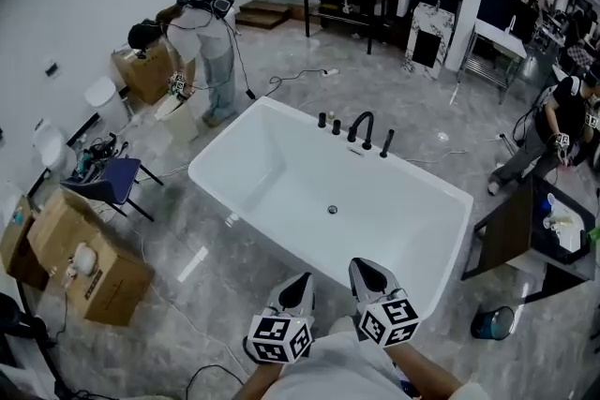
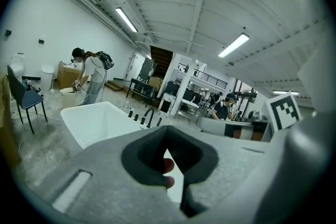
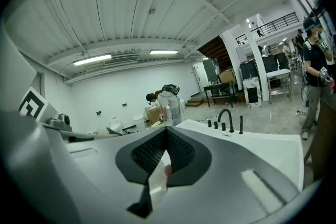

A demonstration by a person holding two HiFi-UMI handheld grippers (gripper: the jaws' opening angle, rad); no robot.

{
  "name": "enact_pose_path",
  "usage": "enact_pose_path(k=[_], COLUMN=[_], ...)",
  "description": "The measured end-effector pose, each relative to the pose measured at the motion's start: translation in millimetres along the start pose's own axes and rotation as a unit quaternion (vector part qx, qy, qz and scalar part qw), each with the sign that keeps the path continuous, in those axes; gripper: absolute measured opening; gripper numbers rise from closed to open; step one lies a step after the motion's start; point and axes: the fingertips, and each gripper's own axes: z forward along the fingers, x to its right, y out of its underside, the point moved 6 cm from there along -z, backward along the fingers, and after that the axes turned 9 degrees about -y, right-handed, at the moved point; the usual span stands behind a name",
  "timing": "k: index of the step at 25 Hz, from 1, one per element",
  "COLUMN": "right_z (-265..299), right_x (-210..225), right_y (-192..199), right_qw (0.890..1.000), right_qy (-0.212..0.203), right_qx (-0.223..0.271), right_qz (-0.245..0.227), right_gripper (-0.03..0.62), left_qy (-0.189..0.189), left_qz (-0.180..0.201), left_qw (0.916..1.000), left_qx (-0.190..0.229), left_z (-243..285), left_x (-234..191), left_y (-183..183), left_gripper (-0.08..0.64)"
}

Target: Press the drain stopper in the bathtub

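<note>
Legible text, brands, numbers: none.
Black-and-white square coded markers, no letters or digits, on marker cube (image 1: 279, 338) of left gripper (image 1: 299, 284) and on second marker cube (image 1: 389, 318) of right gripper (image 1: 367, 271).
Same kind of marker seen in left gripper view (image 2: 283, 111) and right gripper view (image 3: 31, 105).
Cardboard box (image 1: 111, 284): dark print on side, too small to read.
</note>
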Motion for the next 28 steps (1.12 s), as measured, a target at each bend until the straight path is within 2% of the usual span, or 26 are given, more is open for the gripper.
enact_pose_path(k=[7,15,28], right_z=[-34.7,-58.0,-73.5], right_x=[21.3,61.1,101.5], right_y=[-23.2,-25.2,-33.7], right_qw=[0.999,0.999,0.999], right_qy=[0.019,0.004,-0.006], right_qx=[0.019,0.008,0.016], right_qz=[-0.022,-0.048,-0.046], right_gripper=[0.004,0.003,0.003], left_qy=[0.010,-0.002,0.001], left_qz=[0.042,0.029,0.060], left_qw=[0.9990,0.9996,0.9982], left_qx=[-0.011,0.004,0.000], left_z=[19.5,42.6,66.1], left_x=[49.7,94.8,144.8], left_y=[-9.4,-10.9,1.7], left_gripper=[-0.002,-0.002,-0.002])
